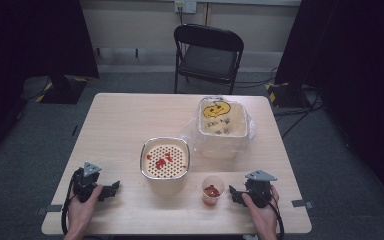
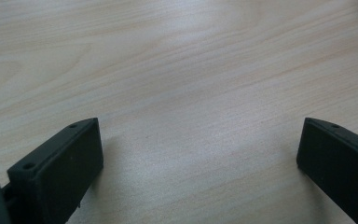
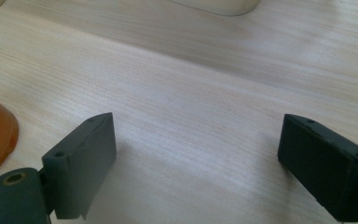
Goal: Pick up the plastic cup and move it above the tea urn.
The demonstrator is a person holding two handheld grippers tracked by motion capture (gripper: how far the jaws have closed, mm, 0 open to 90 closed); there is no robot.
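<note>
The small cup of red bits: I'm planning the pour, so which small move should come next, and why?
Probably the right gripper should slide toward the small cup to straddle it. Its jaws stand wide open with nothing between them, the cup stands upright just beside it, and the strainer bowl waits behind the cup. The left gripper rests open, farther off.

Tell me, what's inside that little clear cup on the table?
The small cup holds red pieces at its bottom, seen from above beside the right gripper. What they are is too small to tell, and anything beneath them is covered.
</note>
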